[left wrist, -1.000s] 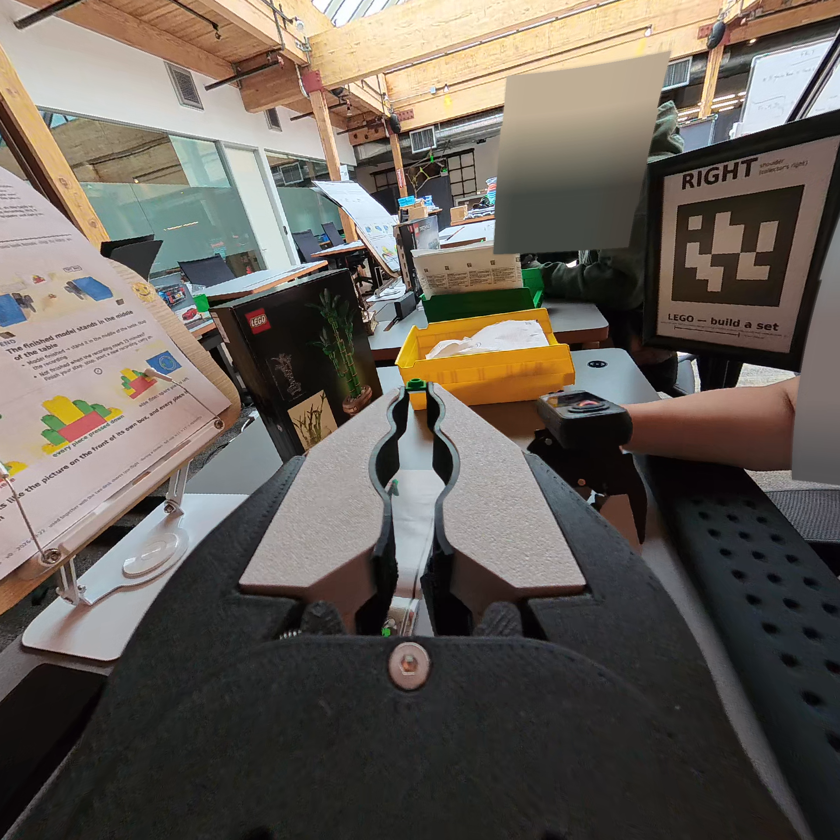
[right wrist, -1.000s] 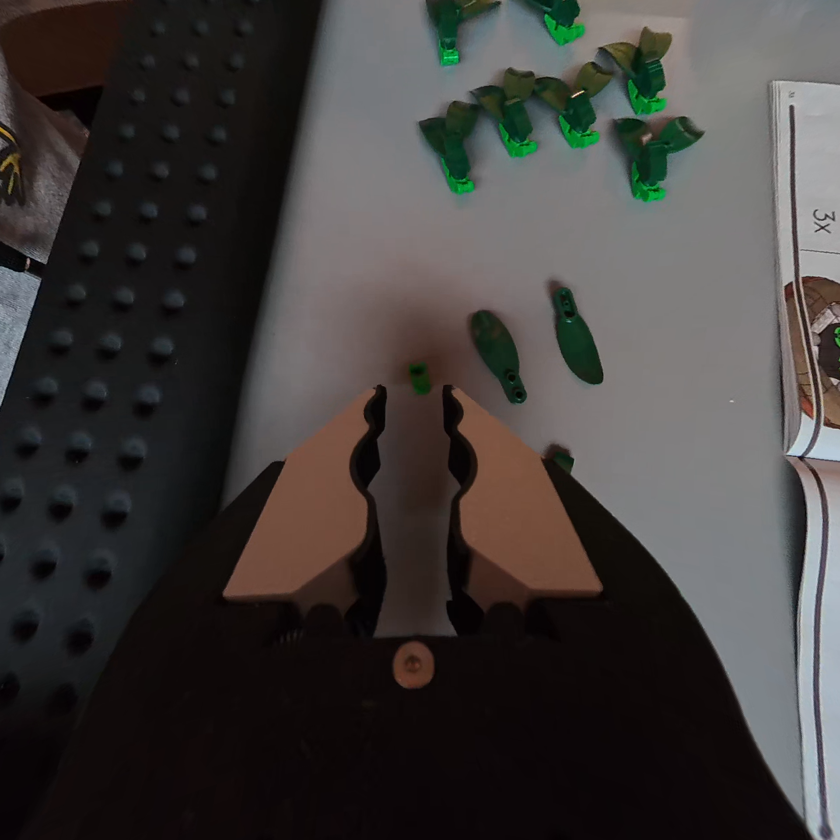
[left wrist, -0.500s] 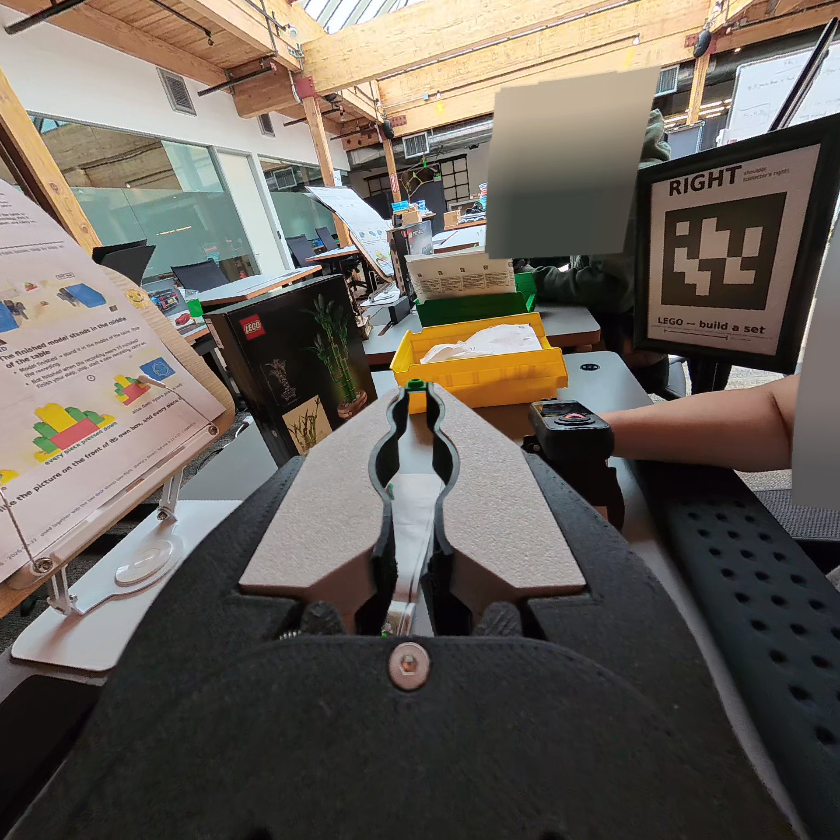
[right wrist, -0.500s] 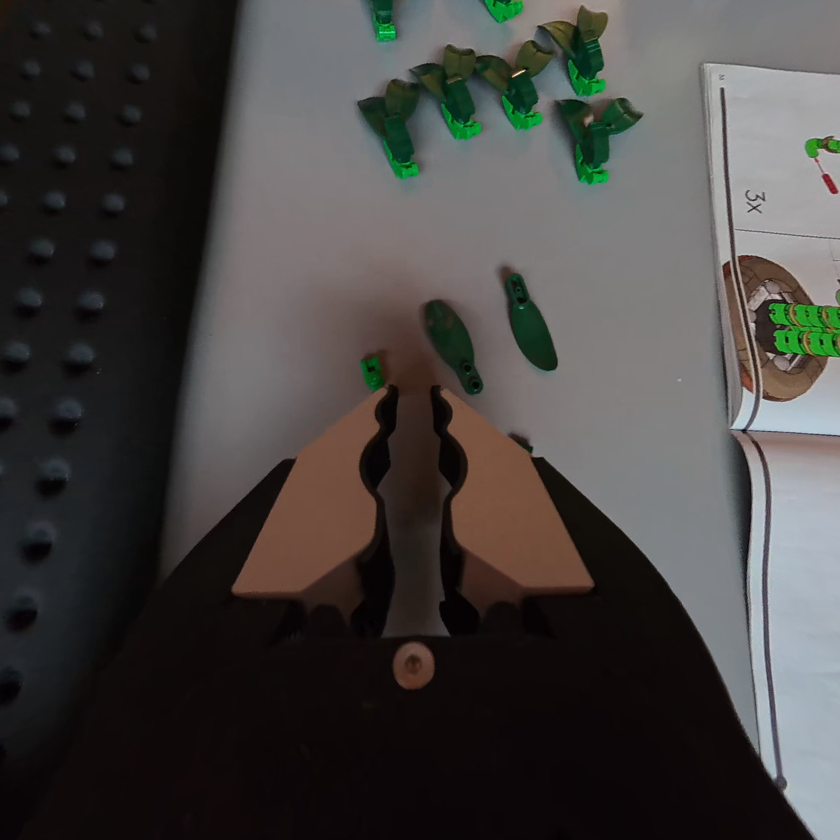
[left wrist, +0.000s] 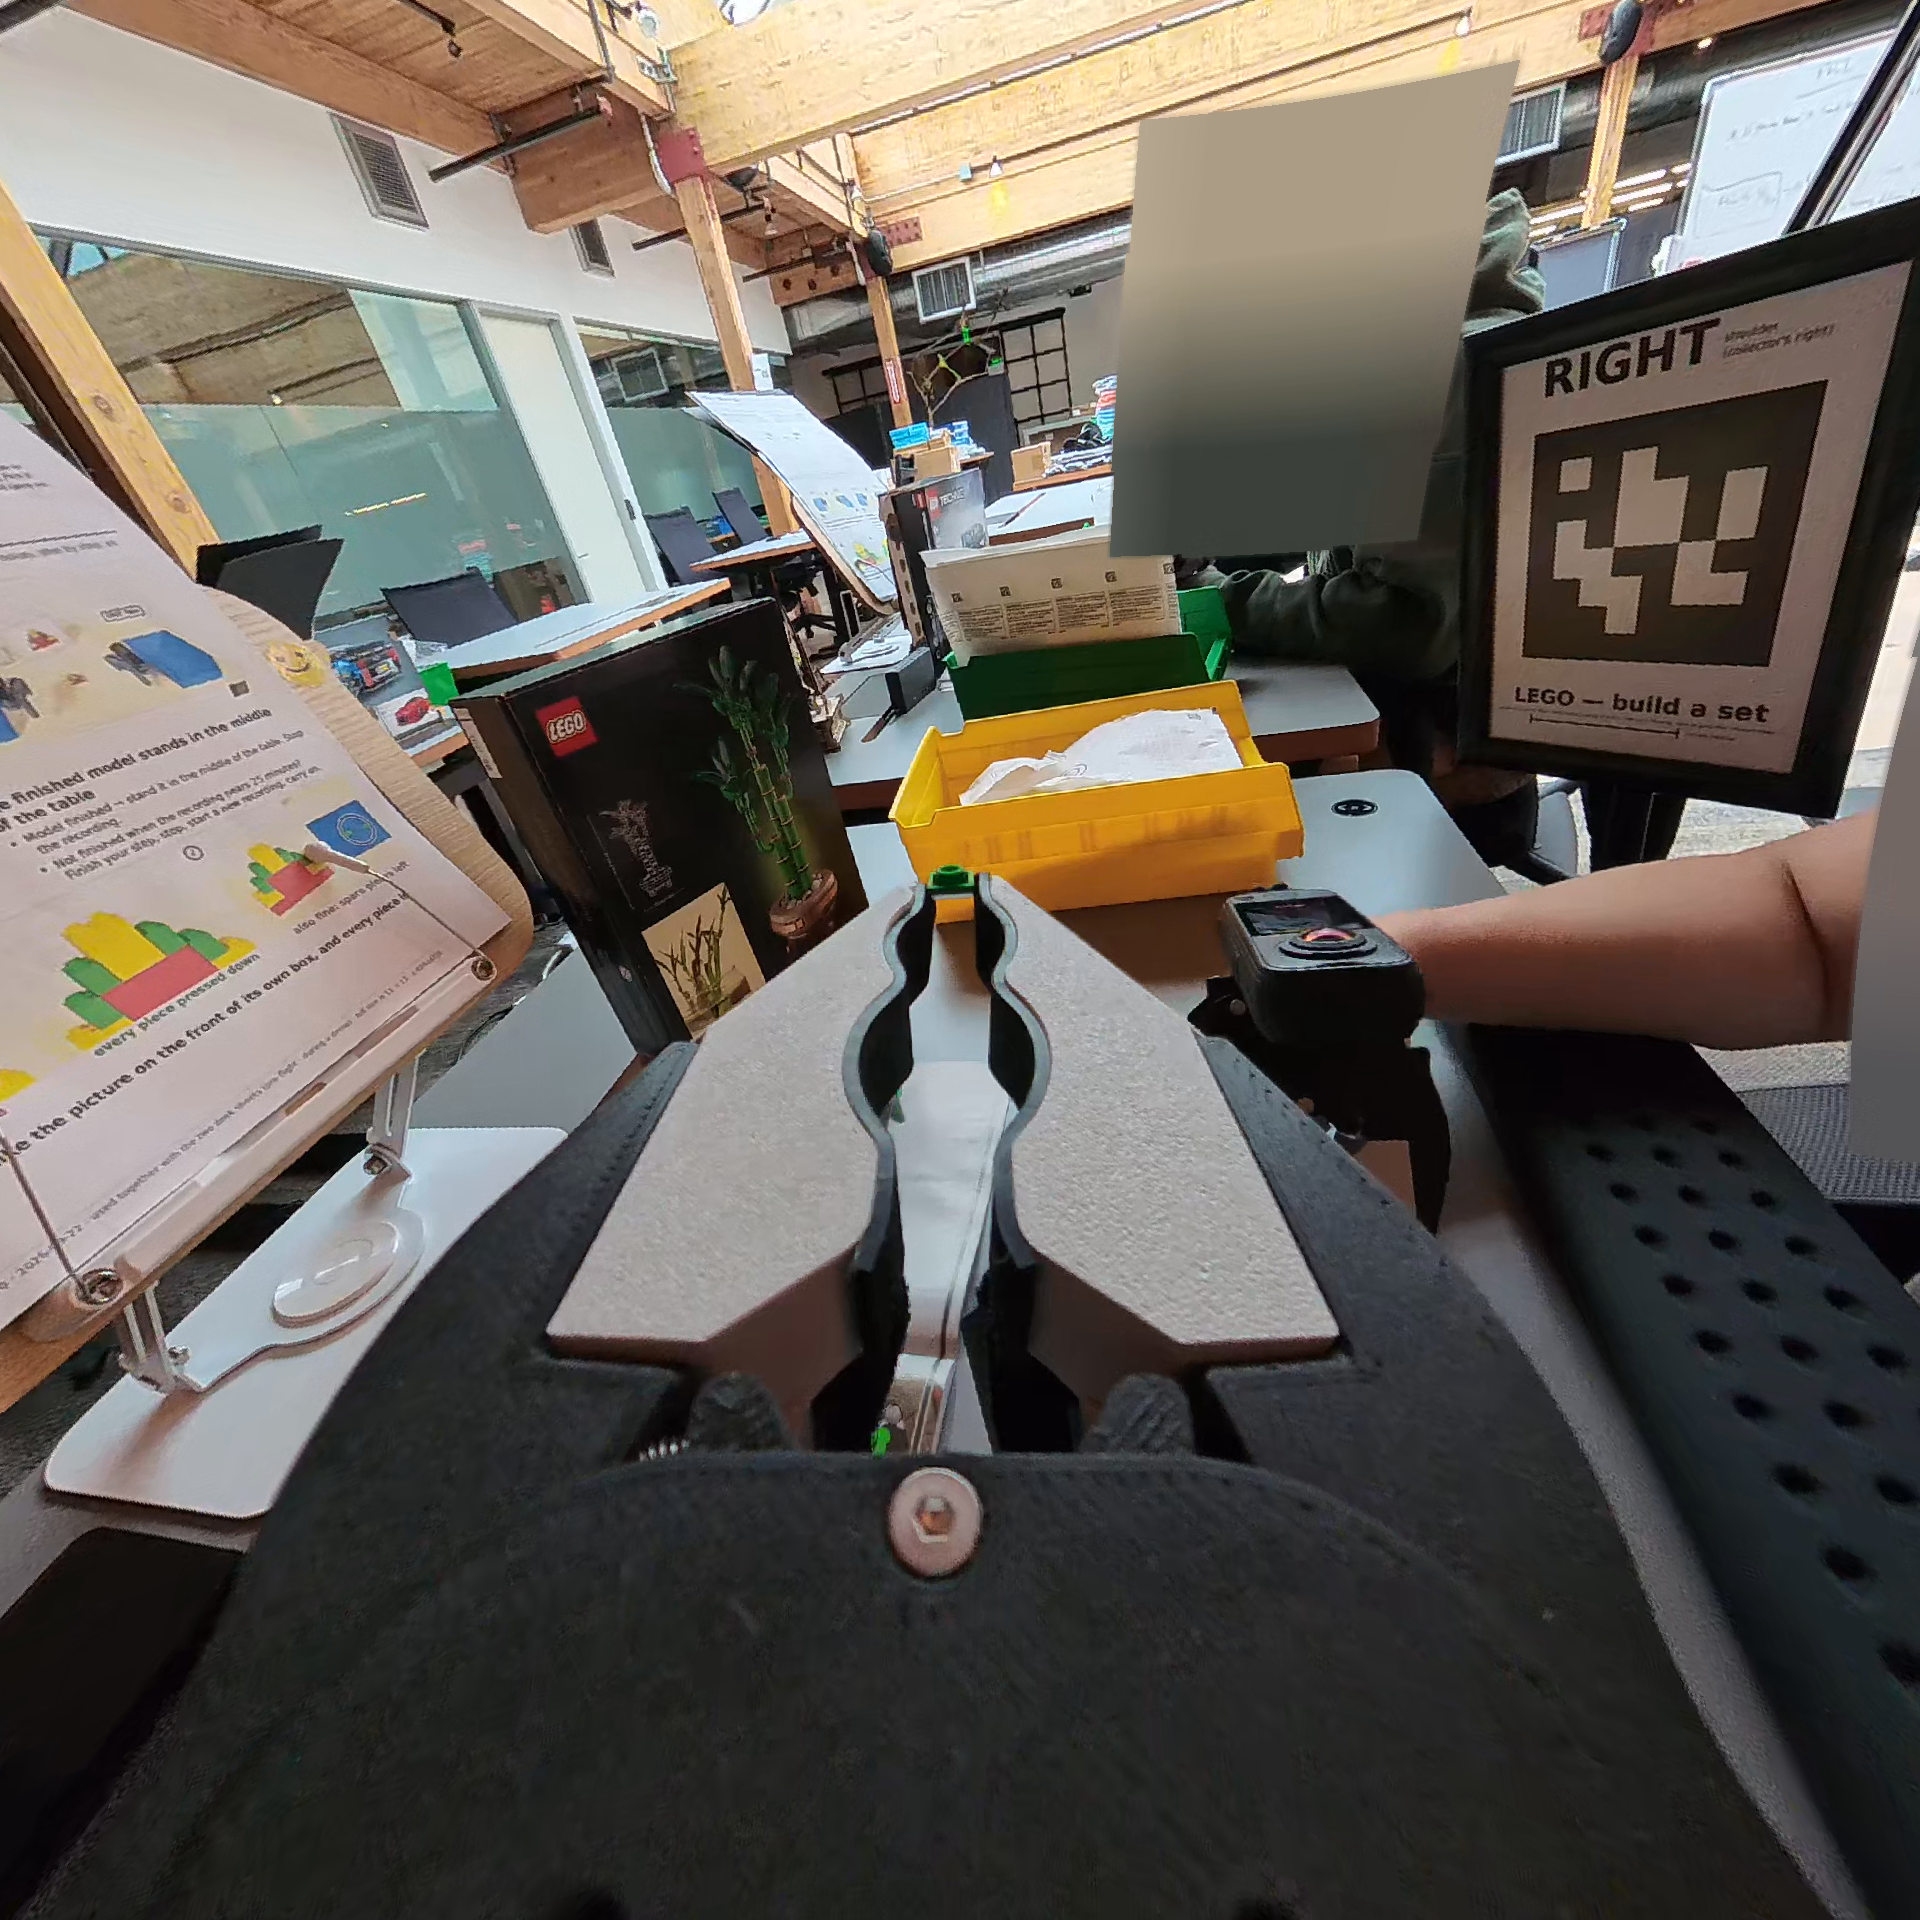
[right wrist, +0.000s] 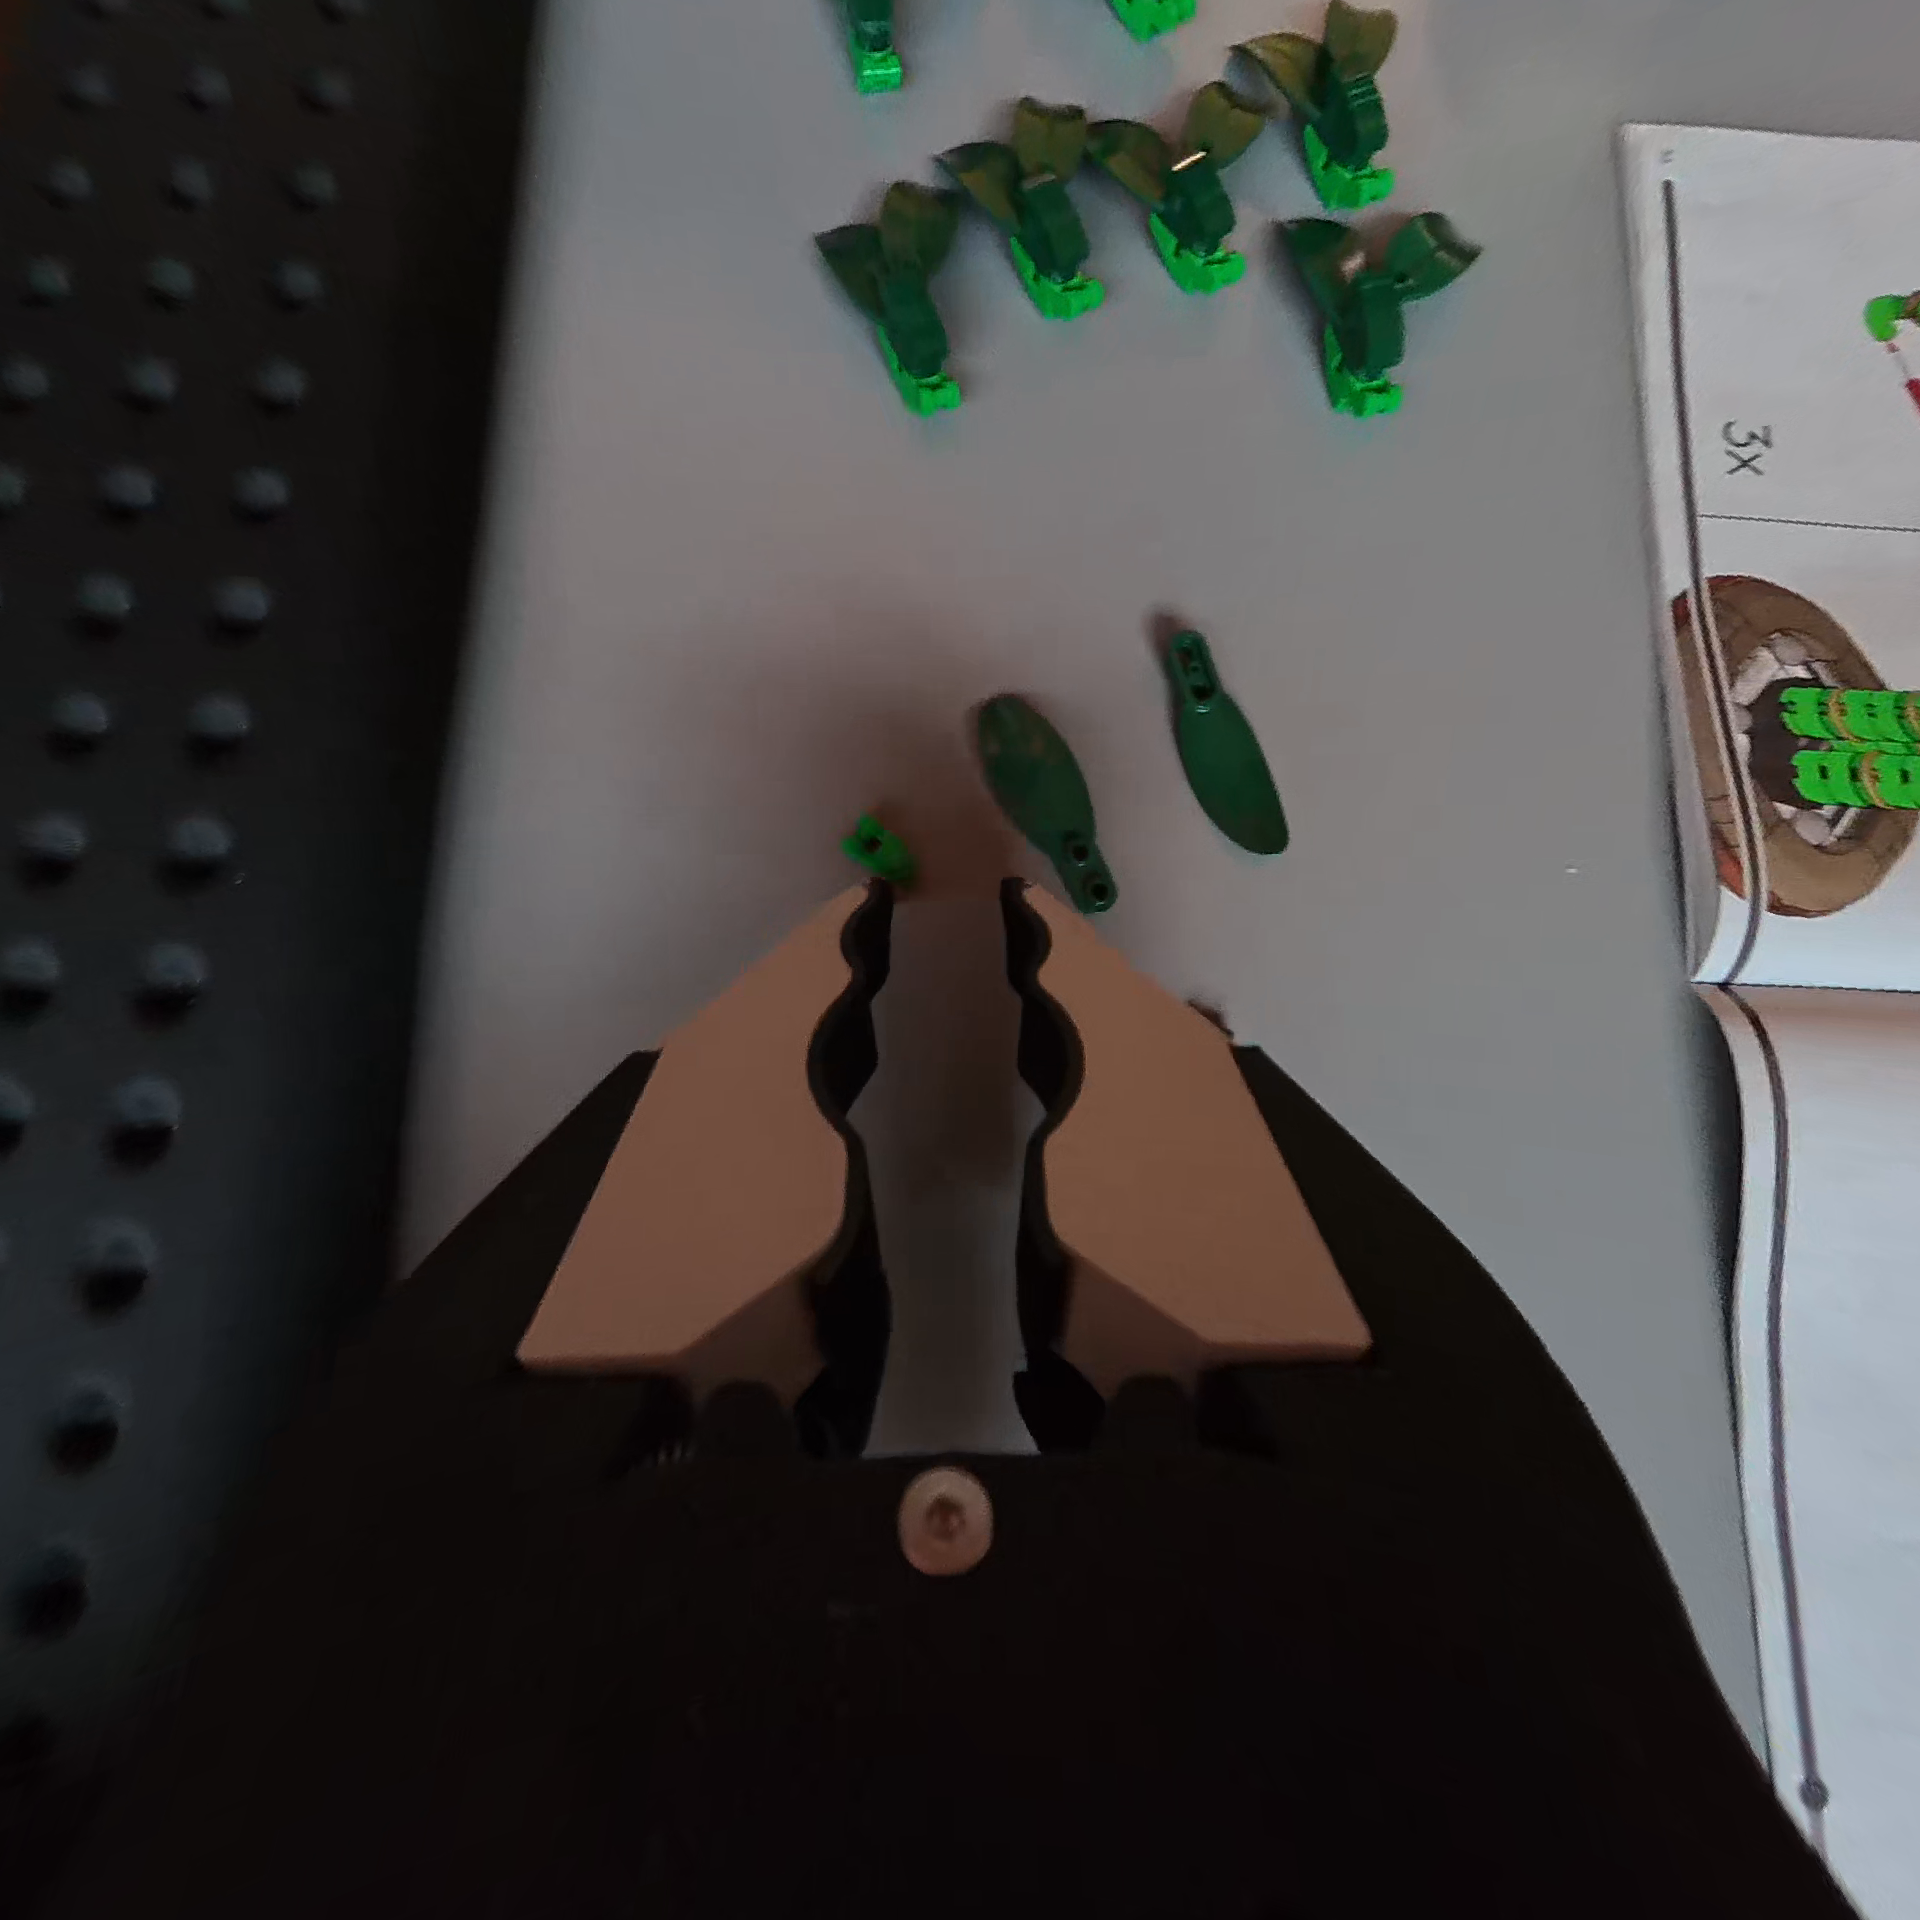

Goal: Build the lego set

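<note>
A: In the left wrist view little had shifted; the left claw [left wrist: 953, 891] still pinched a small green piece [left wrist: 952, 879] at frame centre, before the yellow bin [left wrist: 1091, 831].

B: And the right wrist view?

A: The right claw [right wrist: 943, 891] had slid rightward, open and empty, the bright green clip [right wrist: 879, 850] at its left tip, a dark leaf [right wrist: 1042, 798] right. Next, I'd judge, it closes on one. The boxed set [left wrist: 665, 810] bore printed branding.

Timber ceiling beams [left wrist: 935, 73], glass partitions [left wrist: 343, 468], white wall [left wrist: 187, 135], grey desks [left wrist: 1309, 717].
</note>
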Demonstrator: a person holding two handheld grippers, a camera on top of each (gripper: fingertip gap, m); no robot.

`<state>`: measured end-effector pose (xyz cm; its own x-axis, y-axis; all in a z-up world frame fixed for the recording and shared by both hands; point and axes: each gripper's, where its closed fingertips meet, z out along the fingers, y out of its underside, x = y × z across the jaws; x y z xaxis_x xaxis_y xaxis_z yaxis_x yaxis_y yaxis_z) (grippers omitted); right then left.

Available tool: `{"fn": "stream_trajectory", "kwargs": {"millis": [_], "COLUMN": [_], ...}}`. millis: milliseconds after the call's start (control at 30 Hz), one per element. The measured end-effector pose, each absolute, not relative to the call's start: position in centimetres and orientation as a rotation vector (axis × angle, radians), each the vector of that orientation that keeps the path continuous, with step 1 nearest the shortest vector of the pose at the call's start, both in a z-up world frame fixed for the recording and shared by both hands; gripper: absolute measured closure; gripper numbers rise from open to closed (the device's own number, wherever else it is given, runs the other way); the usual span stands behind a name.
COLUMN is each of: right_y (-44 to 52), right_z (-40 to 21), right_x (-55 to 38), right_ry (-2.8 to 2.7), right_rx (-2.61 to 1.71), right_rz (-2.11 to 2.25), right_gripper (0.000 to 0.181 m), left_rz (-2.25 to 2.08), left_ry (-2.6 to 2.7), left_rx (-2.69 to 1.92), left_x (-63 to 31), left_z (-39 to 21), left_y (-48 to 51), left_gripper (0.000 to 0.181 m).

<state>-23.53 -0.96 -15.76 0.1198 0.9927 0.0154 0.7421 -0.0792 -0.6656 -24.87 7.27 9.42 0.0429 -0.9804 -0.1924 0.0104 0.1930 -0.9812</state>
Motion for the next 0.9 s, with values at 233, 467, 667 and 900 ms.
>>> {"fn": "stream_trajectory", "kwargs": {"millis": [233, 467, 667, 900], "right_y": [-0.3, -1.0, -0.2, -1.0], "right_z": [-15.7, -15.7, -15.7, -14.8], "right_x": [-23.1, -23.8, -24.9, -25.1], "right_ry": [-1.654, -1.66, -1.639, -1.527], "right_rx": [-1.894, -1.912, -1.871, -2.011], "right_rz": [0.562, 0.614, 0.525, 0.651], "right_gripper": [0.162, 0.166, 0.167, 0.166], "left_rz": [-1.046, -1.042, -1.038, -1.031], "left_ry": [1.257, 1.26, 1.264, 1.262], "left_rx": [-1.075, -1.081, -1.083, -1.086], "left_x": [-24.8, -24.7, -24.6, -24.7], "left_z": [9.4, 9.3, 9.2, 9.2], "left_y": [7.2, 7.3, 7.3, 7.4], "left_gripper": [0.176, 0.176, 0.176, 0.176]}}
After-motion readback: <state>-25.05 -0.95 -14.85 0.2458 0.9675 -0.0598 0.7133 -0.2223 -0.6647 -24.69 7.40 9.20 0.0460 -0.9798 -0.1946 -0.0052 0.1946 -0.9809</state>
